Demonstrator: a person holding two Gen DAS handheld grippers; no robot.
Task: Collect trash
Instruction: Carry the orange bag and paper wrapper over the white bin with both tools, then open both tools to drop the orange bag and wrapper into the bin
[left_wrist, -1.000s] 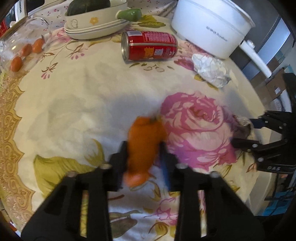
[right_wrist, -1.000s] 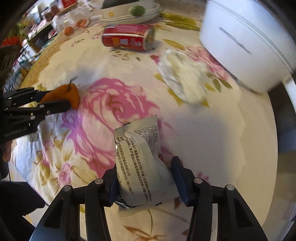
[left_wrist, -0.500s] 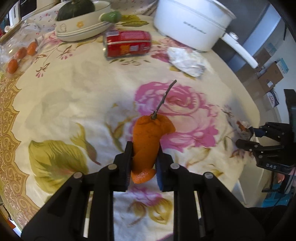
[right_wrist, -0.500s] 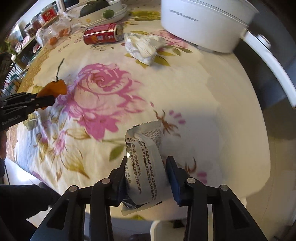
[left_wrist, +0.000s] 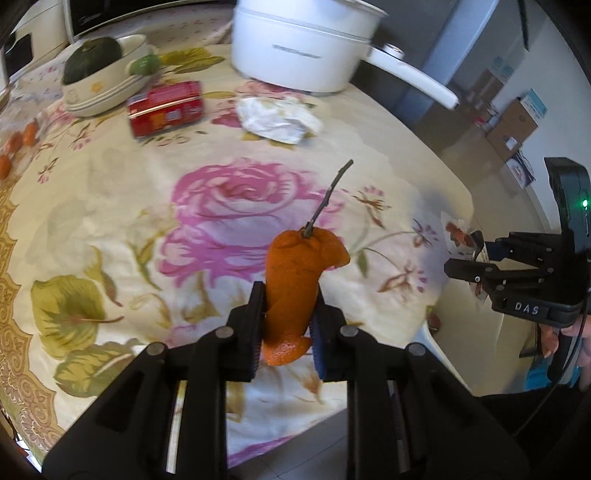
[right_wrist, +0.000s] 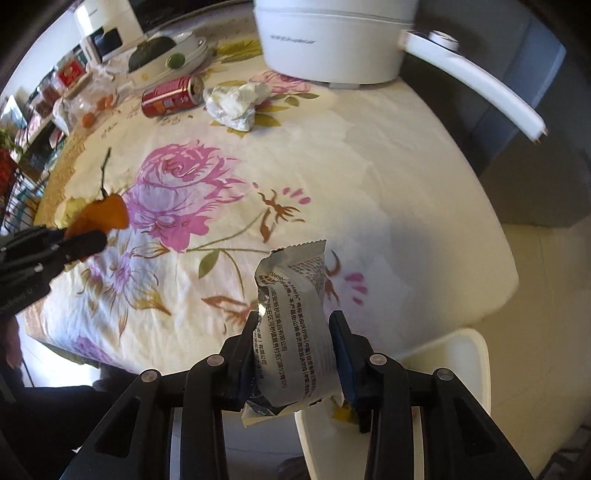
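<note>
Both tongs have drawn back toward the worktop (right_wrist: 388, 155) near edge. I read the left tongs (left_wrist: 286, 325) clamped on the orange peel (left_wrist: 295, 280), right tongs (right_wrist: 295, 350) clamped on the wrapper (right_wrist: 295, 332), apparently past that edge. Can (left_wrist: 166, 108) and crumpled tissue (left_wrist: 277, 118) lie near the far edge.

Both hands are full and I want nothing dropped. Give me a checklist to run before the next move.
1. Left gripper shut on the orange peel: ok.
2. Right gripper shut on the wrapper: ok.
3. Both pieces lifted off the tablecloth: ok.
4. White bin below the wrapper: ok, its rim shows beside the right gripper.
5. Bin under the peel: cannot tell.
6. Trash left on the table: not ok, the red can and crumpled tissue remain.
</note>
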